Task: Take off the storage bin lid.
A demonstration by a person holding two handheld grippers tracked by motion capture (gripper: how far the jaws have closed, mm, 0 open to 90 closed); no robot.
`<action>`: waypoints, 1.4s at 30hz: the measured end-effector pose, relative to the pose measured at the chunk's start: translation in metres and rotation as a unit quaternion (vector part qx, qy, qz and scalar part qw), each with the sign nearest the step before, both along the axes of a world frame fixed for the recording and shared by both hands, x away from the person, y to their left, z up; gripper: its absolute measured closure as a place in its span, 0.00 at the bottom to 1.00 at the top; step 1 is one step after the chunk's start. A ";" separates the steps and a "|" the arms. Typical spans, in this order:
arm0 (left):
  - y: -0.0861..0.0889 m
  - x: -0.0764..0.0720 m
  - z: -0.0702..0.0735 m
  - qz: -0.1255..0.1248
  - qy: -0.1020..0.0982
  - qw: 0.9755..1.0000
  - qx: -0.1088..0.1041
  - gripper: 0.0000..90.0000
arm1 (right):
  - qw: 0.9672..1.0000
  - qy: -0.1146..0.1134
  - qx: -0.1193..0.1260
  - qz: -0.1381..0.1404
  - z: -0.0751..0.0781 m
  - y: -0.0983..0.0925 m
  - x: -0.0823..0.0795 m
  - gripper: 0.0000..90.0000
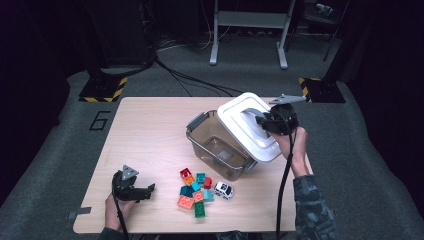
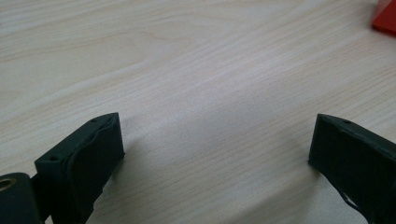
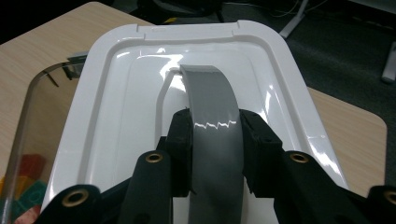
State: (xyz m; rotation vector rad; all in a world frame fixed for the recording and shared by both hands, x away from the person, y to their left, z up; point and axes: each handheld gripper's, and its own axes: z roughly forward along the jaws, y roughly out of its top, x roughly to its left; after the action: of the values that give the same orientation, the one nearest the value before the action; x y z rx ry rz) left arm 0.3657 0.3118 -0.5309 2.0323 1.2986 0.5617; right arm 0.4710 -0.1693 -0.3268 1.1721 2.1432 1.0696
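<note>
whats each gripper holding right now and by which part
The right gripper holds the white lid by its grey handle, jaws closed on both sides. The left gripper holds nothing.

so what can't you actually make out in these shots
- Inside of the clear container, high view: the white lid held by its grey handle in the right gripper covers its right side.
- Toy blocks, high view: too small to count or tell how they stack.
- Toy car, high view: details too small.
- Red thing, left gripper view: cut off by the corner.
- Left gripper, high view: small and dark.
</note>
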 end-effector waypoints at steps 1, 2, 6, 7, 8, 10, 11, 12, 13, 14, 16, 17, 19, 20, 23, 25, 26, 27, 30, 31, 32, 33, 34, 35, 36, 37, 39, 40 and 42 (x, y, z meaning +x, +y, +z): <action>0.000 0.000 0.000 0.001 0.000 1.000 0.000 0.03 | 1.000 -0.002 0.000 -0.004 0.000 -0.005 0.000 0.75; 0.000 0.000 0.000 0.001 0.001 1.000 0.000 0.03 | 1.000 -0.003 0.001 -0.012 0.000 -0.011 0.000 0.75; 0.000 0.000 0.000 0.001 0.001 1.000 0.000 0.03 | 0.999 -0.006 0.007 -0.042 -0.003 -0.030 0.000 0.75; 0.000 0.000 0.000 0.001 0.001 1.000 0.000 0.03 | 0.999 -0.007 0.009 -0.048 -0.003 -0.034 0.000 0.75; 0.000 0.000 0.000 0.000 0.001 1.000 -0.001 0.03 | 0.998 -0.006 0.011 -0.057 -0.004 -0.039 0.000 0.75; 0.000 0.000 0.000 0.001 0.001 1.000 0.000 0.03 | 0.997 -0.004 0.013 -0.072 -0.007 -0.049 0.000 0.75; 0.000 0.000 0.000 0.001 0.001 1.000 0.000 0.03 | 0.997 -0.004 0.014 -0.079 -0.009 -0.055 0.001 0.75; 0.000 0.000 0.000 0.001 0.001 1.000 0.000 0.03 | 0.996 -0.002 0.017 -0.087 -0.010 -0.059 0.002 0.75; 0.000 0.000 0.000 0.000 0.000 1.000 0.000 0.03 | 0.995 -0.002 0.016 -0.095 -0.012 -0.064 0.002 0.75; 0.000 0.000 0.000 0.001 -0.001 1.000 0.001 0.03 | 0.994 0.001 0.019 -0.103 -0.014 -0.069 0.003 0.75; 0.000 0.000 0.000 0.001 -0.001 1.000 0.000 0.03 | 0.993 0.004 0.024 -0.117 -0.018 -0.078 0.004 0.75; 0.000 0.000 0.000 0.001 0.000 1.000 0.000 0.03 | 0.992 0.006 0.025 -0.125 -0.020 -0.082 0.005 0.75; 0.000 0.000 0.000 0.001 0.000 1.000 0.000 0.03 | 0.990 0.010 0.028 -0.141 -0.025 -0.091 0.006 0.75; 0.000 0.000 0.000 0.000 0.001 1.000 0.000 0.03 | 0.989 0.012 0.029 -0.147 -0.027 -0.093 0.006 0.75; 0.000 0.000 0.000 0.000 0.002 1.000 0.002 0.03 | 0.985 0.020 0.031 -0.168 -0.036 -0.102 0.008 0.75; 0.000 0.000 0.001 -0.001 0.003 1.000 0.002 0.03 | 0.983 0.025 0.031 -0.178 -0.042 -0.106 0.010 0.75; 0.000 0.000 0.000 0.001 0.001 1.000 0.001 0.03 | 0.982 0.030 0.031 -0.185 -0.047 -0.107 0.011 0.75; 0.000 0.000 0.001 0.000 0.003 1.000 0.002 0.03 | 0.981 0.034 0.032 -0.188 -0.050 -0.108 0.011 0.75; 0.000 0.000 0.000 0.002 -0.001 1.000 0.001 0.03 | 0.977 0.041 0.027 -0.205 -0.062 -0.108 0.015 0.75; 0.000 0.000 0.001 -0.001 0.004 1.000 0.003 0.03 | 0.977 0.044 0.026 -0.209 -0.067 -0.107 0.016 0.75; 0.000 0.000 0.000 0.000 0.002 1.000 0.002 0.03 | 0.976 0.048 0.027 -0.211 -0.071 -0.106 0.017 0.75; 0.000 0.000 0.000 0.000 0.002 1.000 0.002 0.03 | 0.975 0.049 0.029 -0.213 -0.076 -0.105 0.019 0.75; 0.000 0.000 0.000 0.001 0.000 1.000 0.001 0.03 | 0.975 0.053 0.029 -0.215 -0.080 -0.103 0.020 0.75; 0.000 0.000 0.001 0.000 0.003 1.000 0.003 0.03 | 0.975 0.053 0.024 -0.215 -0.085 -0.101 0.021 0.75; 0.000 0.000 0.001 0.000 0.003 1.000 0.002 0.03 | 0.974 0.055 0.025 -0.219 -0.090 -0.099 0.022 0.75; 0.000 0.000 0.000 0.001 0.000 1.000 0.001 0.03 | 0.973 0.057 0.023 -0.222 -0.094 -0.097 0.023 0.75; 0.000 0.000 0.000 0.000 0.002 1.000 0.002 0.03 | 0.972 0.053 0.018 -0.230 -0.103 -0.093 0.025 0.75; 0.000 0.000 0.000 0.002 -0.002 1.000 0.001 0.03 | 0.971 0.051 0.017 -0.233 -0.107 -0.091 0.025 0.75; 0.000 0.000 0.000 0.001 -0.001 1.000 0.001 0.03 | 0.970 0.049 0.020 -0.238 -0.114 -0.087 0.026 0.75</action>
State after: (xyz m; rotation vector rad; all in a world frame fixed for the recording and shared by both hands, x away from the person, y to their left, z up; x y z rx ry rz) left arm 0.3658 0.3115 -0.5309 2.0324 1.3008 0.5659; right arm 0.4970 -0.2566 -0.4406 1.6781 1.7740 0.8522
